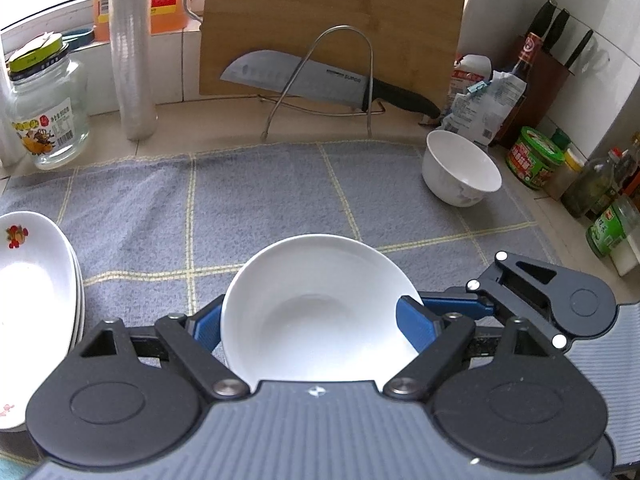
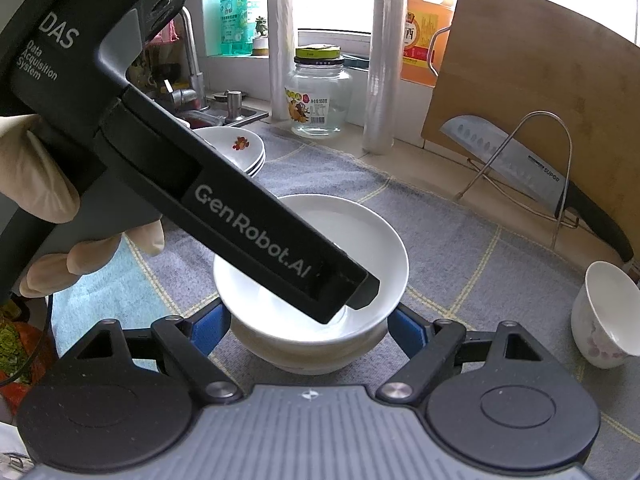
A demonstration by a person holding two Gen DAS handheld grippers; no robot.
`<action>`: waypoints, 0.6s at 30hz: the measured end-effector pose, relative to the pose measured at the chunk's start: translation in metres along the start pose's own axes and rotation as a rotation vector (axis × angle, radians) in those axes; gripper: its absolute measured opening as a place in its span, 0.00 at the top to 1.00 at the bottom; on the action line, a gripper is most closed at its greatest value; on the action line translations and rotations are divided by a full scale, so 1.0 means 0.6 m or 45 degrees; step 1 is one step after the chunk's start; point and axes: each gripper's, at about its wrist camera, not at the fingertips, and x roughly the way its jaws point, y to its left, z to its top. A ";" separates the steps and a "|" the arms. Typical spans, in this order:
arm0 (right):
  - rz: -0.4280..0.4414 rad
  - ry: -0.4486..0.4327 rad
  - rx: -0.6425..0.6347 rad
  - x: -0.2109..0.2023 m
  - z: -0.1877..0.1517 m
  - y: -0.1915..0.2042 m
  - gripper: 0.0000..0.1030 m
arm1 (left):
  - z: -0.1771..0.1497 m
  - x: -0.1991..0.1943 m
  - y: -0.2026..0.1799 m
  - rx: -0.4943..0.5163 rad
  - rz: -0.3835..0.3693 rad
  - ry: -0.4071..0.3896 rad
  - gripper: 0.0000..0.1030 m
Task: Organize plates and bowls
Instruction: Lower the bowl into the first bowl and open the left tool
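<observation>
A white bowl (image 1: pixel 316 320) sits nested in a second white bowl (image 2: pixel 304 356) on the blue-grey checked mat (image 1: pixel 200 208). My left gripper (image 1: pixel 312 324) is shut on the upper bowl, its blue pads at the bowl's two sides. One black finger (image 2: pixel 280 240) of it crosses the right wrist view, its tip over the bowl's inside. My right gripper (image 2: pixel 308 326) is shut on the lower bowl, pads against its outer wall. A stack of flower-print plates (image 1: pixel 28 280) lies at the mat's left. A small white bowl (image 1: pixel 460 168) stands alone at the right.
A cutting board (image 1: pixel 332 20) leans on the back wall behind a wire rack (image 1: pixel 320 80) with a cleaver. A glass jar (image 1: pixel 48 112) and film rolls stand back left; sauce bottles (image 1: pixel 592 184) line the right edge. A gloved hand (image 2: pixel 36 184) holds the left gripper. The sink tap (image 2: pixel 192 60) is far left.
</observation>
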 end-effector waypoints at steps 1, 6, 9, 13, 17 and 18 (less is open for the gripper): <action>0.000 0.003 -0.002 0.001 0.000 0.000 0.14 | 0.000 0.001 0.001 -0.002 -0.001 0.002 0.16; -0.014 0.004 -0.008 0.002 0.000 0.003 0.14 | 0.000 0.001 0.000 0.012 0.001 0.001 0.16; -0.019 0.007 -0.011 0.003 -0.001 0.003 0.14 | 0.001 0.002 0.000 0.014 -0.002 0.001 0.16; -0.018 0.007 -0.010 0.002 0.000 0.002 0.14 | 0.000 0.003 -0.001 0.022 0.002 0.004 0.16; -0.018 0.010 -0.016 0.002 0.000 0.001 0.14 | 0.000 0.003 -0.001 0.020 0.003 0.005 0.16; -0.018 0.011 -0.016 0.002 0.001 0.001 0.14 | 0.000 0.003 -0.001 0.020 0.003 0.005 0.16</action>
